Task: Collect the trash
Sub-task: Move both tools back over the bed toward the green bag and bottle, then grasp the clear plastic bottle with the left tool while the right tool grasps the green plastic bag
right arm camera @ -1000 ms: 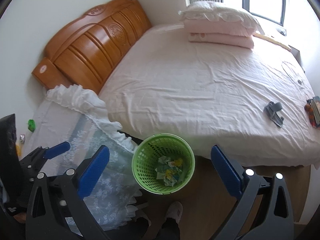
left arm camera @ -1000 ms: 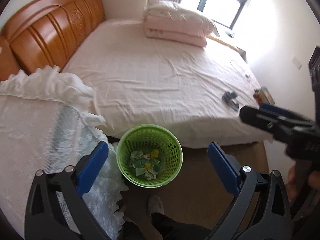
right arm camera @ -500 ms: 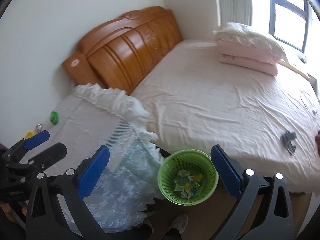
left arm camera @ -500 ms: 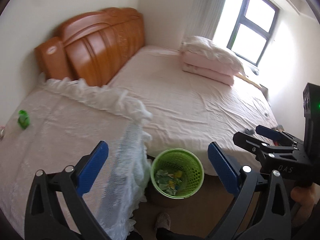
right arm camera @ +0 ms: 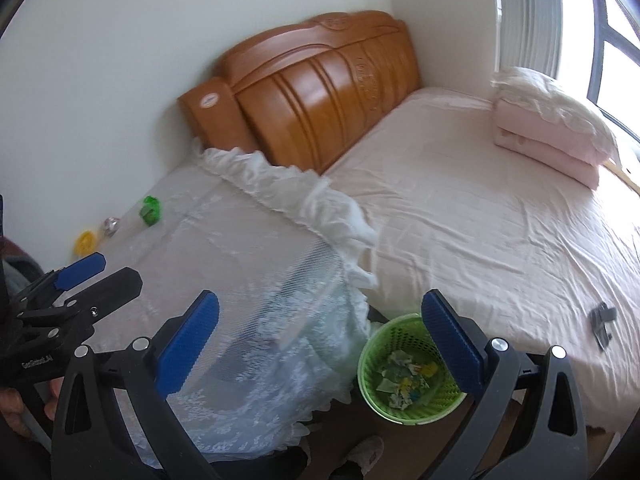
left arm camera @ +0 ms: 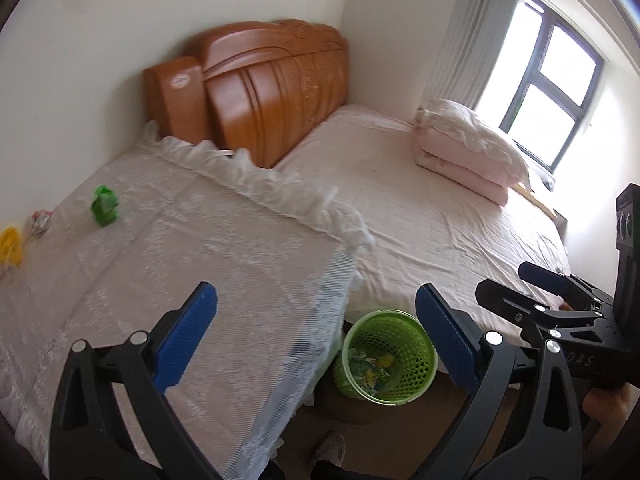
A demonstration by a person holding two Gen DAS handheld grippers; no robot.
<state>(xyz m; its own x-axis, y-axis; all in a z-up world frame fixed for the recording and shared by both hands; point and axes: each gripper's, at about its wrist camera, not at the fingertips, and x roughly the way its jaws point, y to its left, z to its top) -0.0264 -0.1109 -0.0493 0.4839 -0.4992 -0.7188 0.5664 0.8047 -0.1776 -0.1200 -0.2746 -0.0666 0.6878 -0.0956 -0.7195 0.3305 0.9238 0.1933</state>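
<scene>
A green mesh bin [left arm camera: 386, 356] [right arm camera: 408, 376] with scraps of paper in it stands on the floor between the lace-covered table [left arm camera: 168, 272] and the bed. On the table's far left lie a green wrapper [left arm camera: 105, 205] [right arm camera: 150, 211], a crumpled silvery wrapper [left arm camera: 38, 222] [right arm camera: 111, 225] and a yellow piece [left arm camera: 10, 245] [right arm camera: 85, 242]. My left gripper [left arm camera: 316, 336] is open and empty above the table's near corner. My right gripper [right arm camera: 320, 340] is open and empty, above the table edge and bin.
A bed with a pink sheet [left arm camera: 432, 216] and wooden headboard [left arm camera: 276, 88] fills the right. Folded pink bedding [left arm camera: 468, 152] lies by the window. A dark small object [right arm camera: 602, 320] lies on the bed's near right. My slipper [left arm camera: 328, 450] is on the floor below the bin.
Both cameras have swung left and up from the bin toward the table. The wrappers on the table's far left have come into view. Both grippers stay open.
</scene>
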